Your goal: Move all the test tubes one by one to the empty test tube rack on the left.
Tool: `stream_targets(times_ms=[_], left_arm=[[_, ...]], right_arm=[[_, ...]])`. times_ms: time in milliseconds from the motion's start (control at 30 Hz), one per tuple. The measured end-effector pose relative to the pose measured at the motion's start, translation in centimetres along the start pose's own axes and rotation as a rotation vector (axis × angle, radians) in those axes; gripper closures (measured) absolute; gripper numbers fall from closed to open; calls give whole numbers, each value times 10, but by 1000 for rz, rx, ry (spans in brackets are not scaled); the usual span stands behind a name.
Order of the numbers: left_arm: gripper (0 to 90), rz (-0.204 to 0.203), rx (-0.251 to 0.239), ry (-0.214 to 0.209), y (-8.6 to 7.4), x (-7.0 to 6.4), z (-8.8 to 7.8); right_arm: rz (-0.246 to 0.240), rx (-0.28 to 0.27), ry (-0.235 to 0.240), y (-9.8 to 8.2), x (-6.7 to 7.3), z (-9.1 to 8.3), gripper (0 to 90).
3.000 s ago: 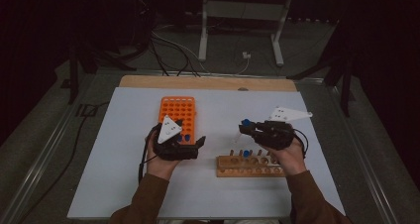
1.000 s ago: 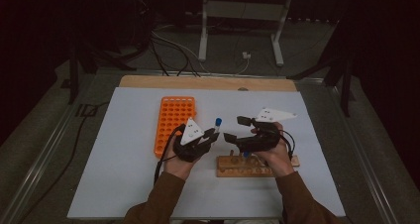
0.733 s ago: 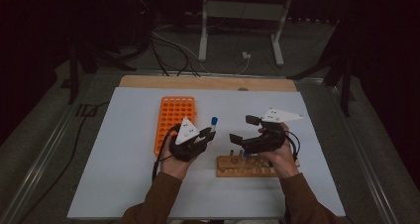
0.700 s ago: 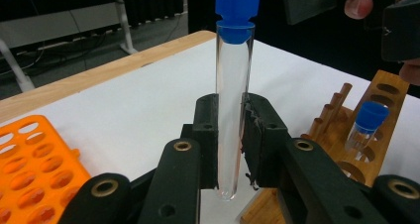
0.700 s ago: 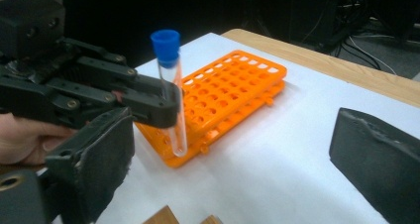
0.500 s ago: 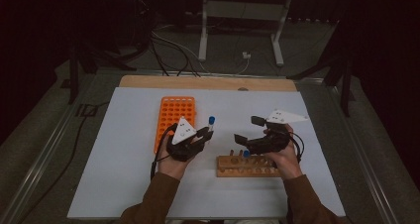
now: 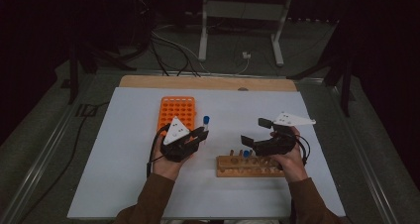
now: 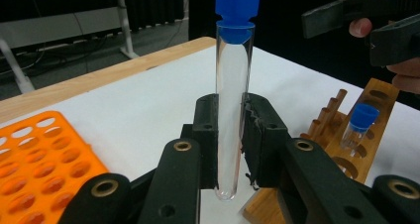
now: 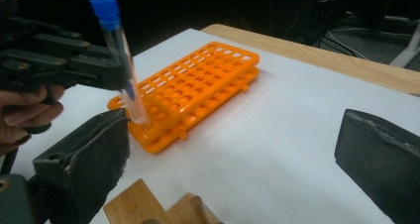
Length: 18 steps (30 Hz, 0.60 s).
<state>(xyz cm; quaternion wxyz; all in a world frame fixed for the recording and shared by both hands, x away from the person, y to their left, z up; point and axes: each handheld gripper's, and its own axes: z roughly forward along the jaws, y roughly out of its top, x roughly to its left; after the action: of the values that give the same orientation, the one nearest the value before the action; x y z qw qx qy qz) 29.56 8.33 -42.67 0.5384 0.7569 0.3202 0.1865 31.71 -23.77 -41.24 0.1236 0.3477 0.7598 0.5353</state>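
- The left gripper [image 7: 198, 135] was clamped on a clear test tube [image 8: 232, 110] with a blue cap [image 8: 237, 3], holding it upright above the bench [image 7: 124, 149], between the orange rack [image 7: 177, 110] and the wooden rack [image 7: 247, 167].
- The jaws pinched the tube low on its glass, so most of its length stood free above the grip. To my eye that left it top-heavy; a quick swing toward the orange rack could have tipped it in the pads or let it slide down.
- The glass looked smooth and the pads narrow, so a slackening squeeze might have dropped it onto the bench, where it could roll or crack.
- The right gripper [image 7: 252, 135] stood over the wooden rack, its jaws having just been opening and now spread wide with nothing between them. It sat near the left one, and I judged a careless crossing could knock the raised tube.
- Another blue-capped tube [image 8: 359, 127] stood in the wooden rack just beside the right gripper; a low sweep of those open jaws might have toppled it or dragged the rack.
- The orange rack's holes looked tight, so a tilted tube would likely catch on a rim rather than drop in.
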Motion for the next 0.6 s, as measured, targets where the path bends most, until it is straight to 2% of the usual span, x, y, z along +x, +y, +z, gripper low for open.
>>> stream_targets(times_ms=[300,600], left_arm=[[780,-16,-24,-7,-4,12,-17],[780,-21,-45,13,-7,23,-36]], right_arm=[[14,-4,-22,-5,-7,-9,8],[19,-11,-37,-9,-11,-17,8]])
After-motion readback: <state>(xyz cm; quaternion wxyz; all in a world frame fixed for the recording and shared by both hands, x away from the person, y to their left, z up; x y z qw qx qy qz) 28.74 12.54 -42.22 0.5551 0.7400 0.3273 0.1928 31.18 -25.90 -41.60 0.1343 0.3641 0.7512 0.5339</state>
